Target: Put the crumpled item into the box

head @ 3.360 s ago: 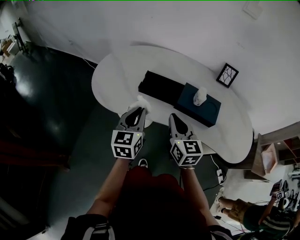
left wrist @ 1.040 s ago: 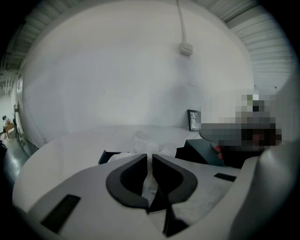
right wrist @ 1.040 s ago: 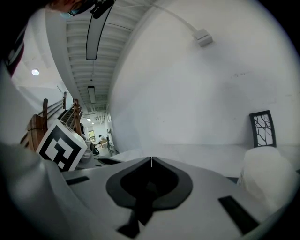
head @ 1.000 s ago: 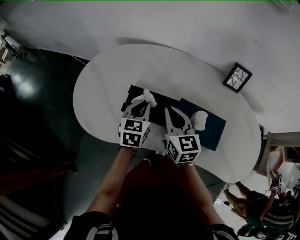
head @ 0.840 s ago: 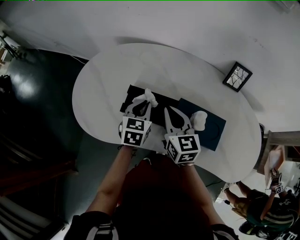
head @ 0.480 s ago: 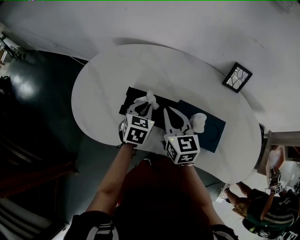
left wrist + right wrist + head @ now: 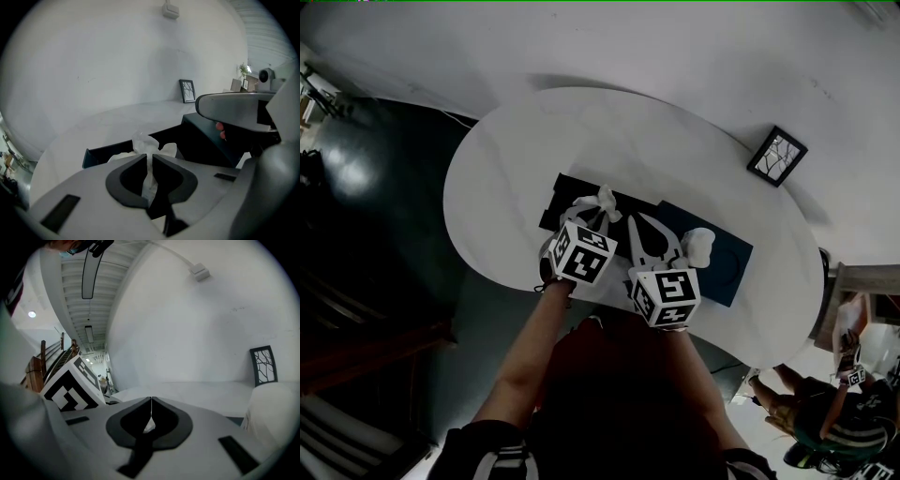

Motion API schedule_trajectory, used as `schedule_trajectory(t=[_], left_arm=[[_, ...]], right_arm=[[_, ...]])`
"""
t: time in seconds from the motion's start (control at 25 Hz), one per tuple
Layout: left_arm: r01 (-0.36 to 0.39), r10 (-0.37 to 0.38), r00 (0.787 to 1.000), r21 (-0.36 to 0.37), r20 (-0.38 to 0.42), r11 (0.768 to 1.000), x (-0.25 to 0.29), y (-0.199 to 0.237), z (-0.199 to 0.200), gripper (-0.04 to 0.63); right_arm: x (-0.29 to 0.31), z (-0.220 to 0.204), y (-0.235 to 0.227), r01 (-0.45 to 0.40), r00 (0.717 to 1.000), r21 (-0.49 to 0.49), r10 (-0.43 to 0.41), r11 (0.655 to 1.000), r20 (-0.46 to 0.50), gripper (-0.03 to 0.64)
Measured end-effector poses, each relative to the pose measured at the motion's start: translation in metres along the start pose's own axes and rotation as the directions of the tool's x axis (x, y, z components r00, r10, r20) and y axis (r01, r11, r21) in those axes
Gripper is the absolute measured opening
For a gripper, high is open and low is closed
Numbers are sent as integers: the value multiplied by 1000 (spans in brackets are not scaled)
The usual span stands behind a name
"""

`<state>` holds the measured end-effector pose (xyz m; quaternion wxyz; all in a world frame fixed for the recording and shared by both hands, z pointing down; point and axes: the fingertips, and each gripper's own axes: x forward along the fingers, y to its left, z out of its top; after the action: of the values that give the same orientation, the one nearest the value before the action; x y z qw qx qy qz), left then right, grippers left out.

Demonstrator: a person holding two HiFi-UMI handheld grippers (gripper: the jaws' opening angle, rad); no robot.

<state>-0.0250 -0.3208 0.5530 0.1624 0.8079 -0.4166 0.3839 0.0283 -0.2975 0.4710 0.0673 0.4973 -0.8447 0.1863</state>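
Note:
A crumpled white tissue [image 7: 605, 199] sticks out from my left gripper [image 7: 598, 212], which is shut on it. In the left gripper view the tissue [image 7: 146, 145] is pinched between the jaws of that gripper [image 7: 150, 158], above the near part of the open black box [image 7: 110, 151]. The same black box [image 7: 567, 194] lies on the white table [image 7: 516, 141], just ahead of the left gripper. My right gripper [image 7: 636, 223] hovers beside it, over the box's right end. Seen in its own view, the right gripper [image 7: 151, 401] is shut with nothing held.
A dark blue tissue box [image 7: 727, 262] with a white tissue [image 7: 698, 246] poking out lies right of the black box. A small framed picture [image 7: 776, 156] stands at the table's far right edge. A person crouches on the floor at the lower right [image 7: 825, 431].
My left gripper has carried the tissue from the table's near edge to above the black box, and in the last half second it has rolled to the right. The right gripper has barely moved.

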Motion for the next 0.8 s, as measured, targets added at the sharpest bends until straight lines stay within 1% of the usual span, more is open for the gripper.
schedule_trajectory(t=[0.48, 0.8], left_arm=[[13, -11, 998, 36, -55, 999, 5, -4, -4, 54], [29, -26, 997, 51, -66, 998, 6, -8, -5, 55]], right_arm=[[-2, 1, -3, 4, 1000, 11, -4, 1000, 5, 15], [-3, 1, -2, 3, 1000, 9, -3, 1000, 7, 15]])
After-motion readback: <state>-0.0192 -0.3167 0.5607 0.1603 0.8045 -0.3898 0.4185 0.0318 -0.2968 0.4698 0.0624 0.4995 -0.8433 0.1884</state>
